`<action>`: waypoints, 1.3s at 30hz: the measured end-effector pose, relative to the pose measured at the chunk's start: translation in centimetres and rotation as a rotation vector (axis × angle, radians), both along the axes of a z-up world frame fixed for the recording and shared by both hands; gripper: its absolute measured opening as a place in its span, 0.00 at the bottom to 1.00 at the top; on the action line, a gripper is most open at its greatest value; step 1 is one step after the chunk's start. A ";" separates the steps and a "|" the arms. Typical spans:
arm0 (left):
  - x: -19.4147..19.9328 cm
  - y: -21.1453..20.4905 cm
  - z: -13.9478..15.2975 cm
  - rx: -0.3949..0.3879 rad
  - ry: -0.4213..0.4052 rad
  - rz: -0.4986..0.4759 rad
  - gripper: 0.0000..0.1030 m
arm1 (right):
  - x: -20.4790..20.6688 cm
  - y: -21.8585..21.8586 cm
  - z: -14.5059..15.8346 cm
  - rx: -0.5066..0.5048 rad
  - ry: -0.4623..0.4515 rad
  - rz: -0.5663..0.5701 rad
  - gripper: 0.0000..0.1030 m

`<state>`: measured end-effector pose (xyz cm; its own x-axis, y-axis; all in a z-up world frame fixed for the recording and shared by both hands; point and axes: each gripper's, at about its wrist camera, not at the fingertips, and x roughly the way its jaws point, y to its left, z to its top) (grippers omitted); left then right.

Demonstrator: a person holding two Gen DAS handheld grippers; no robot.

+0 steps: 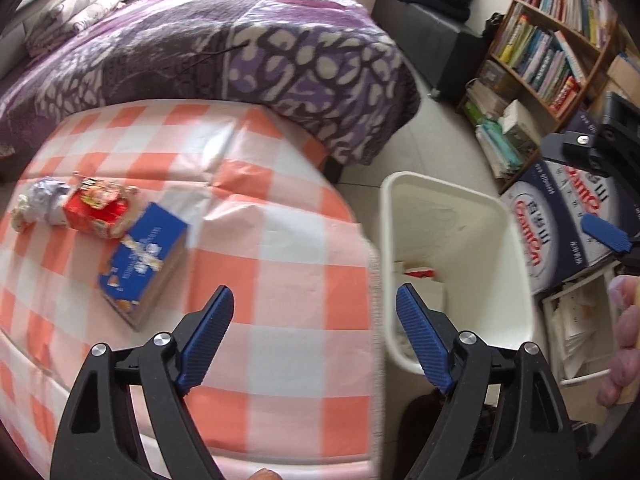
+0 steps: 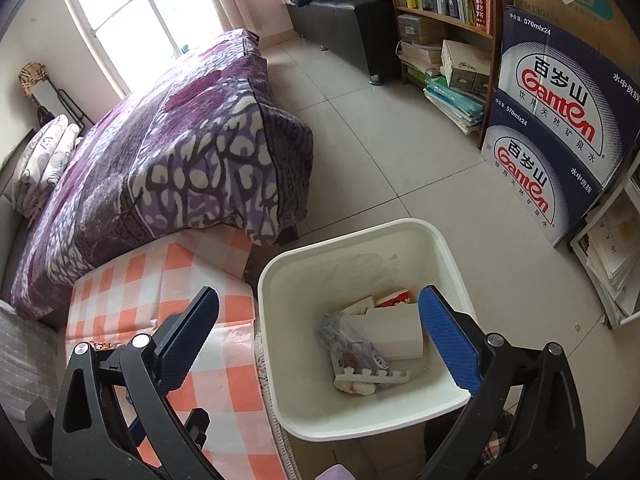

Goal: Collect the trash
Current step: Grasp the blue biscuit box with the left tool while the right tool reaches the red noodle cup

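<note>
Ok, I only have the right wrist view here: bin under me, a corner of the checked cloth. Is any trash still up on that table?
Observer: Yes. A blue box lies on the checked tablecloth.
Operator: Only that?
Observer: No. A red carton lies just behind it, touching it.
Operator: Anything else?
Observer: A crumpled wrapper sits against the carton's far end.
Operator: Is the left gripper holding anything?
Observer: No. The left gripper is open and empty, over the table's edge beside the white bin.
</note>
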<state>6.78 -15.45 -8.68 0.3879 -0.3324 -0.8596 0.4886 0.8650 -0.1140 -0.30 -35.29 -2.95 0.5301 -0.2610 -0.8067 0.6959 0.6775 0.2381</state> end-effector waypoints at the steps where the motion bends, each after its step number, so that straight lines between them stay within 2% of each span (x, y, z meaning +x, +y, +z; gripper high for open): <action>1: 0.5 0.5 -0.3 0.044 -0.015 0.011 0.83 | 0.2 0.3 -0.1 0.004 0.002 0.004 0.93; 6: 3.4 3.3 -2.0 0.224 -0.060 0.071 0.85 | 1.8 2.1 -0.8 0.008 0.024 0.046 0.93; 11: 6.5 6.0 -3.7 0.290 -0.030 0.112 0.85 | 3.5 3.7 -1.6 0.016 0.046 0.081 0.93; 17: 9.0 7.0 -6.1 0.301 0.041 0.110 0.85 | 5.3 5.7 -2.2 0.007 0.070 0.134 0.93; 23: 9.7 7.3 -6.9 0.263 0.045 0.077 0.84 | 6.5 6.8 -2.8 -0.001 0.089 0.155 0.93; 26: 9.3 7.6 -6.9 0.212 0.074 0.039 0.66 | 7.0 7.2 -3.2 0.010 0.100 0.161 0.93; 29: 8.5 7.6 -6.8 0.218 0.072 0.011 0.59 | 7.3 7.8 -3.6 0.031 0.108 0.173 0.93; 34: 6.8 9.3 -6.4 0.223 0.084 -0.003 0.57 | 7.8 9.0 -4.0 0.040 0.112 0.185 0.93; 39: 5.2 12.8 -5.1 0.229 0.069 0.028 0.57 | 8.7 10.5 -4.6 0.047 0.114 0.195 0.93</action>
<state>12.03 -2.66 -13.74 0.3320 -0.1154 -0.9362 0.4617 0.8854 0.0546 8.35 -24.79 -7.54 0.4711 -0.1232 -0.8734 0.5775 0.7915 0.1999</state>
